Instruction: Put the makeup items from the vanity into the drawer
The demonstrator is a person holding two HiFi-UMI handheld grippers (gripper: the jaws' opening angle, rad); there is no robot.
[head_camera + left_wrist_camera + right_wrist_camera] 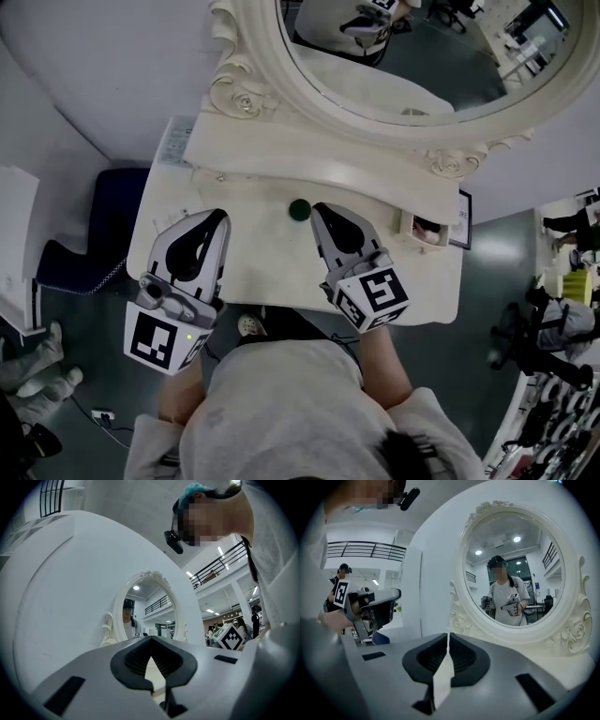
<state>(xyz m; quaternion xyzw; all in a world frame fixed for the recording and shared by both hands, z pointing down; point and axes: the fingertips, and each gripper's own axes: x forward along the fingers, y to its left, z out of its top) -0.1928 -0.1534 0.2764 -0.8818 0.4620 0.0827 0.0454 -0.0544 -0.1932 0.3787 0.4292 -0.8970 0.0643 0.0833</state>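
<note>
A small dark green round makeup item (298,209) sits on the cream vanity top (253,262), just in front of the mirror base. My right gripper (320,210) hovers over the vanity with its tip just right of the green item, jaws shut and empty (448,635). Further left my left gripper (222,218) hangs over the vanity, also shut with nothing in it (151,639). A small open drawer (424,230) at the vanity's right end holds something pinkish. In the right gripper view the left gripper (370,606) shows at the left.
A big oval mirror (412,47) in a carved cream frame stands at the back of the vanity. A dark framed card (466,220) leans at the right end. A dark blue seat (103,225) stands left of the vanity. My torso is against the front edge.
</note>
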